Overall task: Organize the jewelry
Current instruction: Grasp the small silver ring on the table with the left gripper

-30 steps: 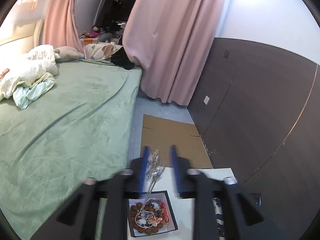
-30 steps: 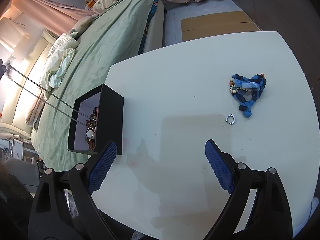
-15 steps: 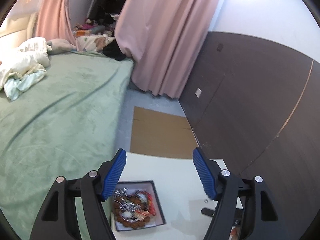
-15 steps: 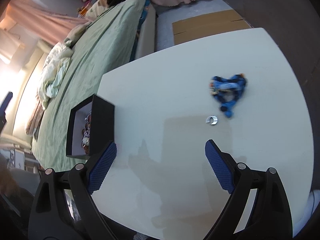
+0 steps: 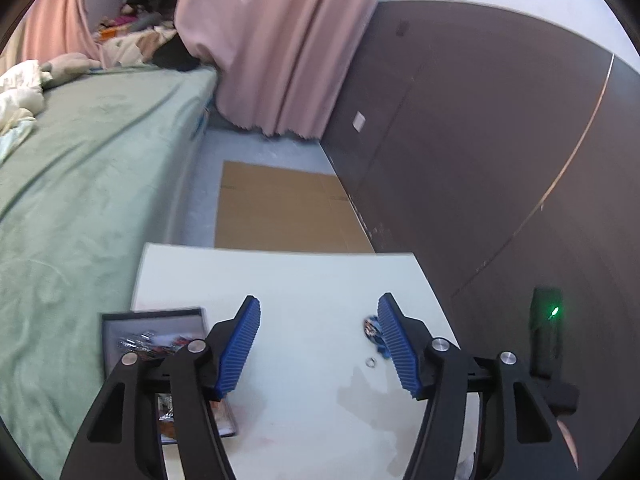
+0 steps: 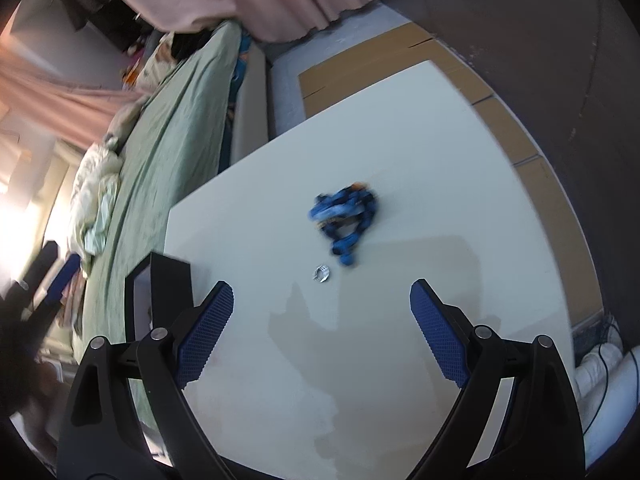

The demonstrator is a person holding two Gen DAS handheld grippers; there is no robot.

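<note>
A black jewelry box holding several beaded pieces stands at the left edge of the white table; in the right wrist view only its dark wall shows. A blue bead necklace lies in a heap mid-table, with a small silver ring beside it. In the left wrist view the necklace is partly hidden behind a fingertip and the ring lies nearer. My left gripper is open and empty above the table, right of the box. My right gripper is open and empty, short of the ring.
A green-covered bed runs along the table's left side. Flat cardboard lies on the floor beyond the table's far edge. A dark wall panel stands to the right. Pink curtains hang behind.
My left gripper opened, let a silvery chain go over the box, and swung right over the table. My right gripper turned so the necklace and ring sit more centred ahead.
</note>
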